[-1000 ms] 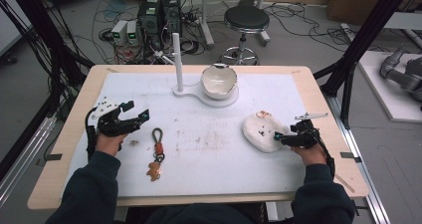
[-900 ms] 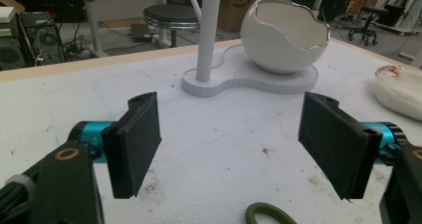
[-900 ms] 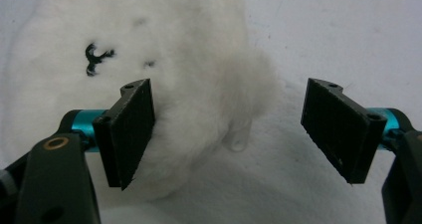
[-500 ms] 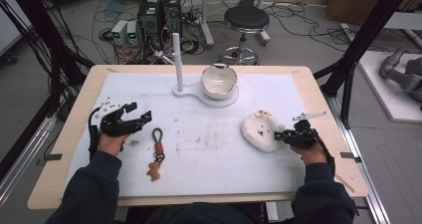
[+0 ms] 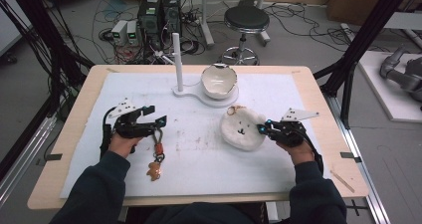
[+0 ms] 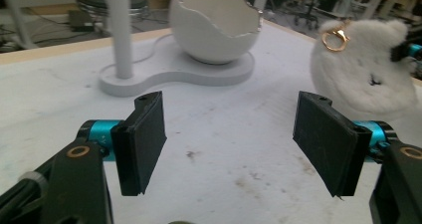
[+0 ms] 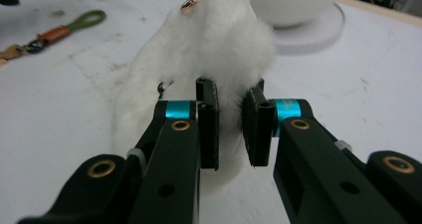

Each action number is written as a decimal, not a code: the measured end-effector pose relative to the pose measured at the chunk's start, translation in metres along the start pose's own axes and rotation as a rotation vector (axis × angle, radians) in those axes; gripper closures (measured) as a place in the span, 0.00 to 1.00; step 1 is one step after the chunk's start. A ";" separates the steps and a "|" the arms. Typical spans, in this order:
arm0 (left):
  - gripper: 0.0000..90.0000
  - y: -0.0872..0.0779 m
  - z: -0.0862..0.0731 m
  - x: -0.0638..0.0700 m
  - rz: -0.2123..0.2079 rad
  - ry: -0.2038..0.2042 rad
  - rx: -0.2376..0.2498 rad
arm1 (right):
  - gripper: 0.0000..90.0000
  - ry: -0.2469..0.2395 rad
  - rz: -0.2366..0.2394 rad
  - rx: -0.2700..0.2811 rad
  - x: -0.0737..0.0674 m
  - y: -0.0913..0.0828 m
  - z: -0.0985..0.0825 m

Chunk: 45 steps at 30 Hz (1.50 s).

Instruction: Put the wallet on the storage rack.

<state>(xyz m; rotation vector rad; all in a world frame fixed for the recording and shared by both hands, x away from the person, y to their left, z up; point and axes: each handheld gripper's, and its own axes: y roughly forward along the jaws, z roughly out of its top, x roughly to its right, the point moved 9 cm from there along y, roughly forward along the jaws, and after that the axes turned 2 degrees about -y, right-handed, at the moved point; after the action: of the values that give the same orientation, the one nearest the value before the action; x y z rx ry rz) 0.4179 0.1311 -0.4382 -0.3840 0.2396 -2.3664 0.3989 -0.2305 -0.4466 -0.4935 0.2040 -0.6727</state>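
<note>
Plush keychain, a white furry bear face with a gold clasp, lies on the counter just in front of the white stand, pinched at its near edge by the right tool, whose jaws have just been closing and now clench the fur. Left tool hovers released, jaws wide with nothing between them, above the green-looped leather keychain lying flat. Behind, the stand's upright post carries nothing and its eggshell-shaped bowl looks empty. By these pictures the job seems barely begun: one charm gripped but not lifted clear, the other untouched.
</note>
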 end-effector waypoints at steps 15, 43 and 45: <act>0.29 0.042 -0.008 0.056 -0.165 0.043 -0.095 | 0.89 -0.121 0.172 0.077 -0.059 0.030 0.033; 0.88 0.036 0.006 0.072 -0.245 0.057 0.005 | 0.43 0.066 0.210 -0.044 -0.059 0.056 0.016; 0.88 0.036 0.006 0.074 -0.258 0.057 0.013 | 0.43 0.065 0.217 -0.058 -0.062 0.059 0.014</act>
<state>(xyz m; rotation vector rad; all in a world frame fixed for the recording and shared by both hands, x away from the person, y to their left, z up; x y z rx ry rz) 0.3910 0.0543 -0.4270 -0.3598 0.2112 -2.6341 0.3886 -0.1460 -0.4631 -0.4978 0.3341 -0.4720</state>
